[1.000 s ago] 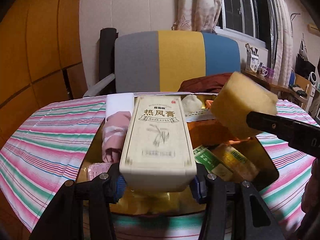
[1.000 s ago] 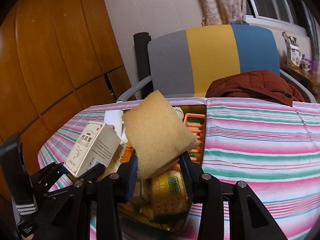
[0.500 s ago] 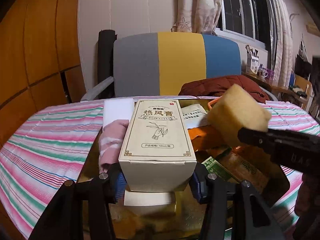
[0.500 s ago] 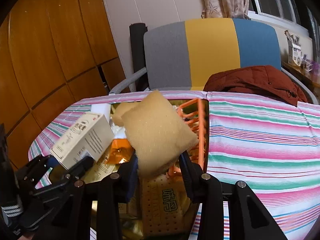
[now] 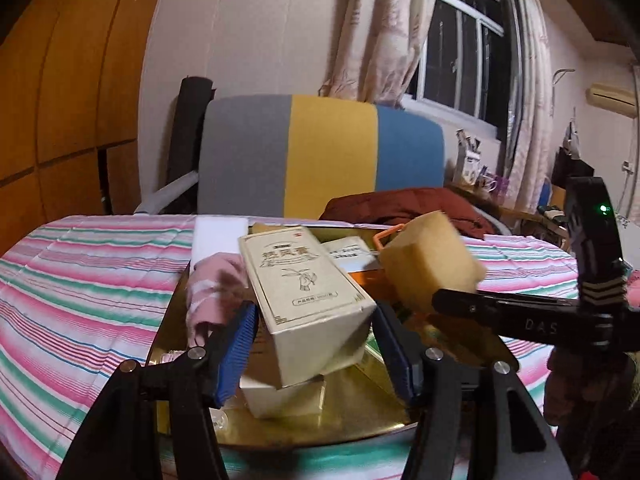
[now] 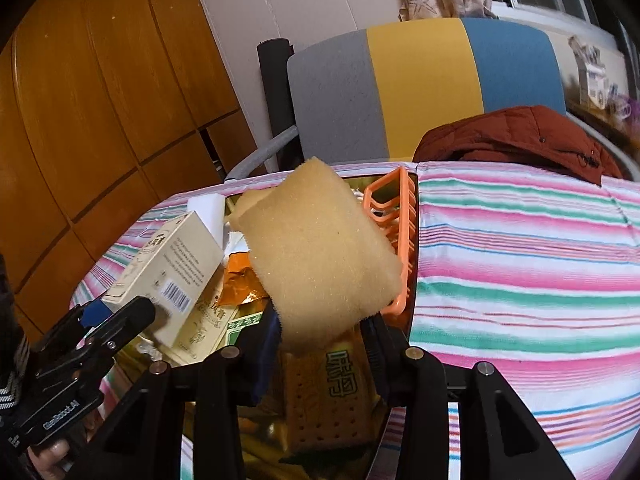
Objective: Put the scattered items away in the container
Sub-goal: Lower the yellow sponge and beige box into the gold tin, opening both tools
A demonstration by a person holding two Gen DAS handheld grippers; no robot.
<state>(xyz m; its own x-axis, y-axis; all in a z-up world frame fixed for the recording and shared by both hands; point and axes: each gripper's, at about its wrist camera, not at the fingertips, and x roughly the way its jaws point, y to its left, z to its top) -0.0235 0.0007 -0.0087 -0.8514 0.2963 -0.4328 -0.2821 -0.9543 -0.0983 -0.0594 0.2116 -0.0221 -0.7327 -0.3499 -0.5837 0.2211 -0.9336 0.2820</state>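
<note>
The gold tray (image 5: 352, 416), our container, sits on the striped tablecloth (image 5: 80, 280) and already holds a heap of things. In the left wrist view our left gripper (image 5: 312, 344) has its jaws opening: the cream medicine box (image 5: 304, 292) sits tilted between the blue pads, its lower corner resting on a second cream box (image 5: 280, 400) on the tray floor. The pad at 9 o'clock of the box stands clear of it; on the 3 o'clock side we cannot tell whether pad and box still touch. A pink cloth (image 5: 212, 292) lies in the tray at 9 o'clock of the box, and a white block (image 5: 218, 236) lies at the tray's far left corner, towards 11 o'clock.

In the right wrist view our right gripper (image 6: 320, 344) pinches the lower end of the yellow sponge (image 6: 316, 252), jaws set narrow but opening, and holds it above the tray. An orange plastic basket (image 6: 400, 216) stands at 2 o'clock of the sponge along the tray's right side. A yellow snack packet (image 6: 332, 392) lies under the fingers at 6 o'clock, and an orange wrapper (image 6: 240, 280) at 9 o'clock. A striped chair back (image 6: 420, 84) and a dark red jacket (image 6: 520, 136) stand beyond the table at 12 o'clock.
</note>
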